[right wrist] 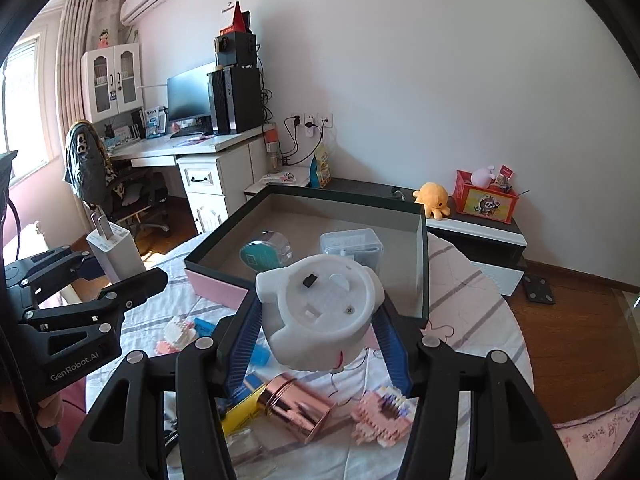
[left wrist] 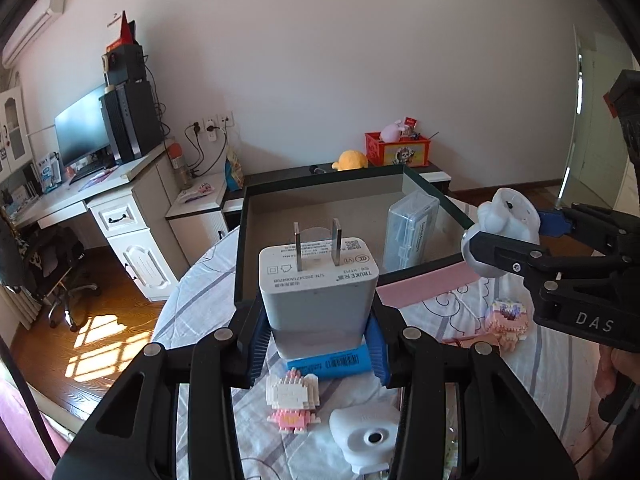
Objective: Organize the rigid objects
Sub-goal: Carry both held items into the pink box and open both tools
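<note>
Two pairs of tongs are both loaded above the round surface (left wrist: 208, 280) draped in a white striped cloth. The left tongs (left wrist: 318, 334) are clenched on a white square plug-in charger (left wrist: 318, 280), its two metal prongs standing upward, the blue pads pressed against its lower sides; it hangs just in front of the near wall of the dark-rimmed shallow box with a pink outer side (right wrist: 216, 282). The right tongs (right wrist: 320, 334) grip a white round plastic housing with rounded lobes (right wrist: 320, 312), its open back with a small dark part and a screw turned toward the camera, held over the box's near corner. Inside the box lie a clear rectangular plastic case (left wrist: 410, 232), a clear round tub with a teal lid (right wrist: 266, 254) and a translucent white square case (right wrist: 352, 246). On the cloth below the tongs rest a pink-and-white brick-built figure (left wrist: 292, 402), a blue flat packet with a barcode (left wrist: 334, 364), a shiny rose-gold cylinder lying on its side (right wrist: 296, 408), a second pink brick model (right wrist: 382, 416) and a white moulded plastic piece with a dark hole (left wrist: 366, 434). A yellow plush octopus (right wrist: 434, 200) sits on the low cabinet beyond.
</note>
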Available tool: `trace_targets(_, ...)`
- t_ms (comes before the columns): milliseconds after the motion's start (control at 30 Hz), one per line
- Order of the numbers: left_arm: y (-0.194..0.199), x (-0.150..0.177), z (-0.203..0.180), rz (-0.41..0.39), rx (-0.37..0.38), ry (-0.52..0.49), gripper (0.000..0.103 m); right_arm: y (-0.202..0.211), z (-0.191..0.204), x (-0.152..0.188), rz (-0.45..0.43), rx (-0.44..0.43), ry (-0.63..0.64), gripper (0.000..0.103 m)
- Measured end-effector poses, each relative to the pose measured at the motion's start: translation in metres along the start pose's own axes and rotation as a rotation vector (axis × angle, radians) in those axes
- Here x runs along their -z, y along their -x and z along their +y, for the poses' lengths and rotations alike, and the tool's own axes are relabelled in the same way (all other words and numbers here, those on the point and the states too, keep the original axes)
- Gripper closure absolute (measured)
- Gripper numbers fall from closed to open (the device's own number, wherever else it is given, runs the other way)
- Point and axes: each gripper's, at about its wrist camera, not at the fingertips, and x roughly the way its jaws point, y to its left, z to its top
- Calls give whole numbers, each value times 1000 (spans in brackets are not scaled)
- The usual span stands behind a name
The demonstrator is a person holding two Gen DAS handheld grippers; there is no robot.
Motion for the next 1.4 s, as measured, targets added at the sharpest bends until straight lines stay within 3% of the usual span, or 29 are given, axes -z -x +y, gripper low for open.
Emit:
trace_targets(333,-117,-32,4,160,29,-31,61,-106,-36,-29,152,-8,-23,48)
trace_targets(633,-170,-34,17,216,-27,-16,59,-160,-48,-28,216,-32,-62,47)
trace_targets(733,-175,-35,22,217,-86,2,56,-159,-50,-26,207,-24,-79,36)
trace_targets(767,-173,-35,24,212,-87,11,48,-156,-50,-26,199,-32,-86,31)
trace_targets(800,-167,-35,26,203,-76,20,42,-152,-50,-26,194,-39,-98,22)
trace_targets(867,-151,-35,28,163,-72,30,19,-140,-49,-26,178,-37,-105,21)
trace_targets(1033,-85,-30,27,55,-101,26,6,-89,-40,-26,109,-1,-101,21)
trace_targets(1333,86,4,18,-200,-190,74,0,62,7,-2,-134,97,-68,21)
trace_targets(1400,119,14,15,-238,-202,96,0,98,21,7,-195,126,-72,10)
